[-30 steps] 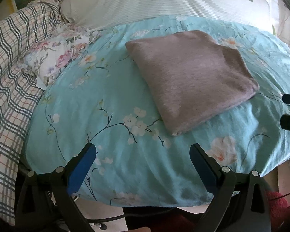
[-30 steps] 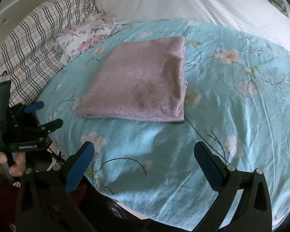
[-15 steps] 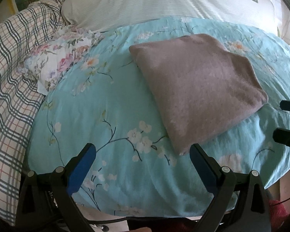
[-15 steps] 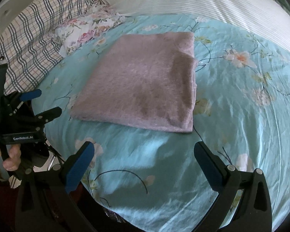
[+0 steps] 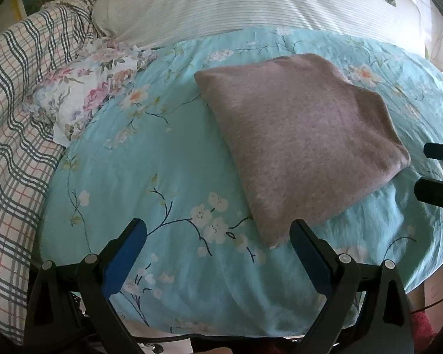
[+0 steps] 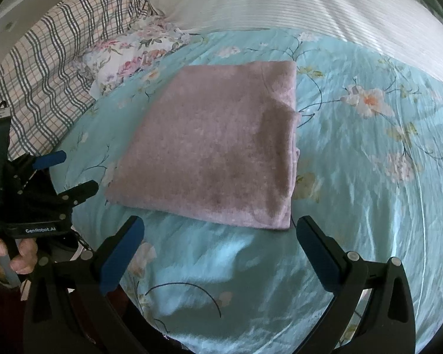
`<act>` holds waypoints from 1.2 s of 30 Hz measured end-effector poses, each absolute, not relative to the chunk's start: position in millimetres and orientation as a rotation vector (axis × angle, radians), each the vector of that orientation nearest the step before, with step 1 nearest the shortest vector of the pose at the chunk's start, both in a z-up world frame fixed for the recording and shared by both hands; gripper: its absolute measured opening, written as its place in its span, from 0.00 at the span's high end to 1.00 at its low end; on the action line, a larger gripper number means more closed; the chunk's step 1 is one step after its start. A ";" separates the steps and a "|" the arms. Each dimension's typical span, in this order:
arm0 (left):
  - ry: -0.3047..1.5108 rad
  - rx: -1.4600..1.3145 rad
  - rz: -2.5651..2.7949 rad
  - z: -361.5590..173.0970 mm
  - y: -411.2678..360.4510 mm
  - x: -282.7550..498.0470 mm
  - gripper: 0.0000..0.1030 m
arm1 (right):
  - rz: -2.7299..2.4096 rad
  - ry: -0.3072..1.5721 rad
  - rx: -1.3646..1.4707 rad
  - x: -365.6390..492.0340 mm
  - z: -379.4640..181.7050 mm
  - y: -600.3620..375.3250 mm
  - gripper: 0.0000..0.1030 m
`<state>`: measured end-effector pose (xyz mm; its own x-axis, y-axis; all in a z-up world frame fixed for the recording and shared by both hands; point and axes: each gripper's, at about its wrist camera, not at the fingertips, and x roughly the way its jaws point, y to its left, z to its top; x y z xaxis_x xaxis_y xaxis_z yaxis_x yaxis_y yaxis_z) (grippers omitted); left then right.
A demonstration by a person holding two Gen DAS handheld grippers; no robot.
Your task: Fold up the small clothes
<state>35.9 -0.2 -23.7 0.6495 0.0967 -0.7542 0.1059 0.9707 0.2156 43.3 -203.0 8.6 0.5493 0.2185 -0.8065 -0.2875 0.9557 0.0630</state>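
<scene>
A mauve knit garment (image 5: 295, 138) lies folded into a flat rectangle on the turquoise floral bedcover (image 5: 150, 171); it also shows in the right wrist view (image 6: 215, 144). My left gripper (image 5: 218, 236) is open and empty, its right finger close to the garment's near corner. My right gripper (image 6: 220, 236) is open and empty, just short of the garment's near edge. The left gripper shows at the left edge of the right wrist view (image 6: 71, 174), and the right gripper's fingers (image 5: 437, 171) show at the right edge of the left wrist view.
A crumpled floral cloth (image 5: 88, 94) lies left of the garment, against a plaid quilt (image 5: 17, 112). A white striped pillow (image 5: 236, 3) lies behind. The bedcover's front edge (image 5: 221, 324) is just under my left gripper.
Both grippers have moved forward toward the garment, which now looks larger and nearer. Both have stayed open. The garment has not moved.
</scene>
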 end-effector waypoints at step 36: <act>0.926 -0.138 -0.009 -31.8 44.7 244.9 0.10 | 0.323 0.962 0.397 283.7 -17.8 -268.4 0.84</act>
<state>244.9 44.7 -31.8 0.6016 -0.0670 -0.7960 -0.0517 0.9911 -0.1225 283.7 -268.4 -17.8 0.5341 0.4355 -0.7246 -0.0896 0.8814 0.4637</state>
